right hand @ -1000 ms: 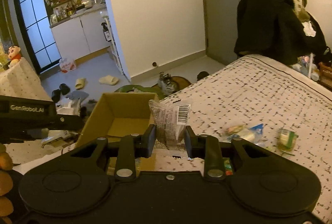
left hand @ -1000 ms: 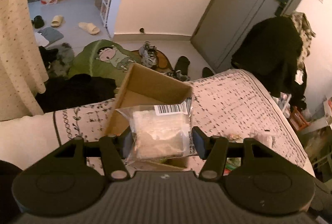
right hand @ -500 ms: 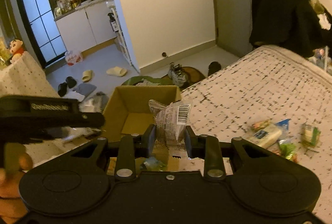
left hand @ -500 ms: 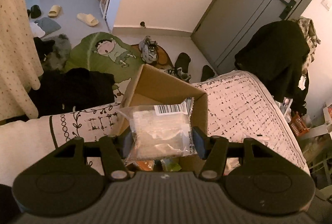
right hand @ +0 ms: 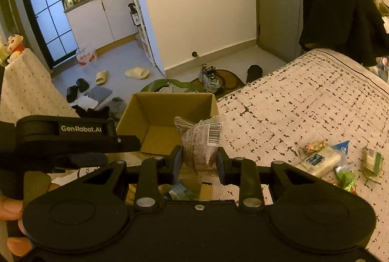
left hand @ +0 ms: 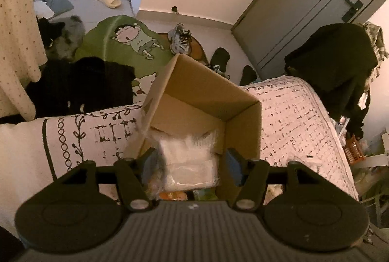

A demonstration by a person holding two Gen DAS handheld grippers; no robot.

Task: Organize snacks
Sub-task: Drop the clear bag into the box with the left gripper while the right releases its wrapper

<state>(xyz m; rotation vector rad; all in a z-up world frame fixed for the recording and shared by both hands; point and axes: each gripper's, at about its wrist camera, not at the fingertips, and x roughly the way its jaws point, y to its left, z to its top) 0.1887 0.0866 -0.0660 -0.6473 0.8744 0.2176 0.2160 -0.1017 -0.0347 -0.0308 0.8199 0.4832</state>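
Lowered over the cardboard box [left hand: 206, 101] since a second ago, the left tongs [left hand: 192, 162] are being opened, the clear packet [left hand: 192, 160] dropping inside, while a barcoded snack [right hand: 199, 143] is being kept clenched in the right tongs [right hand: 198, 161] for boxing.

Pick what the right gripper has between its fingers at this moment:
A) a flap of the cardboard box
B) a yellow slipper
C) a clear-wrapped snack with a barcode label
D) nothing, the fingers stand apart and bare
C: in the right wrist view the right gripper is closed on a clear-wrapped snack with a barcode label, held just in front of the open cardboard box.
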